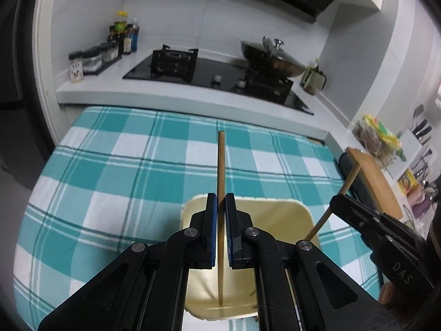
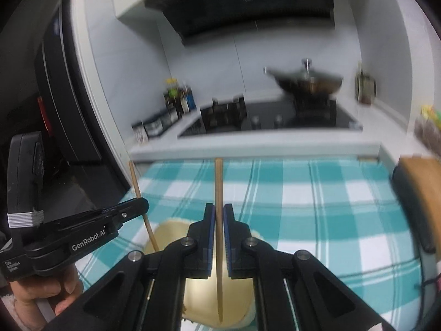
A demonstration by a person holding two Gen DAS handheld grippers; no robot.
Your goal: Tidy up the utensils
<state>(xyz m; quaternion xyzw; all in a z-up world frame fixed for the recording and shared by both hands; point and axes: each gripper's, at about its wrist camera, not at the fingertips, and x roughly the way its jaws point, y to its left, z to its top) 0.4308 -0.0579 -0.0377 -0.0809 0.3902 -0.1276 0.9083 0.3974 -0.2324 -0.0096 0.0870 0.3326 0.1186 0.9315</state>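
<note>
Checked cloth, slim, seemingly wooden chopsticks.

We see a bright kitchen in soft, even light. In the left wrist view the wok looks sharp. In the right wrist view the wok and bottles are smeared with blur. Both pictures bend round and go dark at the corners.

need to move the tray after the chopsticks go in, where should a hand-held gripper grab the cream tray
Probably the cream tray by its raised far rim, coming from above: it sits flat on the checked cloth, so only that thin upright lip offers anything to pinch.
</note>
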